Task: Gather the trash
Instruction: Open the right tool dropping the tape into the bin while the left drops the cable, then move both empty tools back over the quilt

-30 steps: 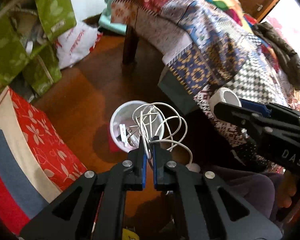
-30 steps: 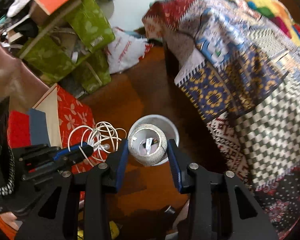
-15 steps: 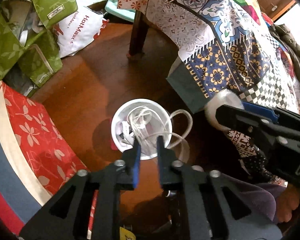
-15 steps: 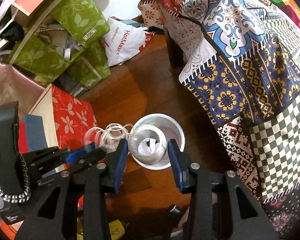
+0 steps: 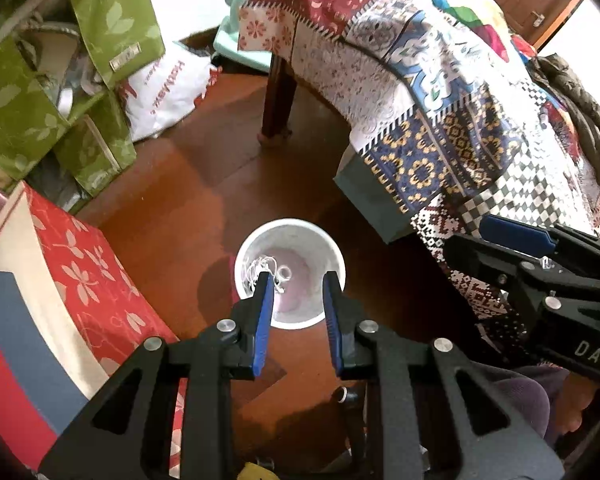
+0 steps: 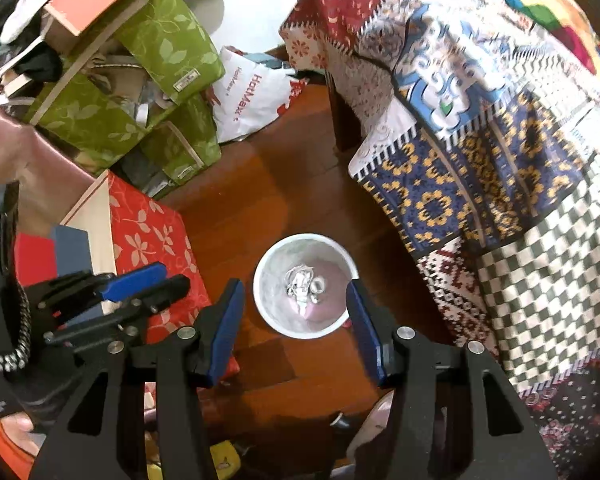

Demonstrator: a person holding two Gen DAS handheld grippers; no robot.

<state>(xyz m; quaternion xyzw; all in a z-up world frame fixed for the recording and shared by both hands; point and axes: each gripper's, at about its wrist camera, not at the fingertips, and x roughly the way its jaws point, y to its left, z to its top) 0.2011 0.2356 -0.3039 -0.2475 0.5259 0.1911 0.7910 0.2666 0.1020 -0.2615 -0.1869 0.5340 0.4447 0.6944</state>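
Polished reddish-brown wooden floor [image 5: 204, 184] below a white wall [image 6: 260, 8]. A table on a dark wooden leg [image 5: 278, 96], draped in a patchwork cloth [image 5: 440, 112] of red, blue-and-gold and checkered panels. Against the wall, green leaf-print fabric boxes [image 6: 140, 92] and a white printed plastic bag [image 6: 252, 100]; nearer, a red floral box [image 5: 80, 280]. A brown wooden door [image 5: 528, 4] at upper right, beside bright daylight

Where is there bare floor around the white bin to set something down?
Bare wood floor lies beyond the white bin, bordered by the table leg, the green bags and the red floral box. The left side is crowded; the patchwork cloth overhangs the right.
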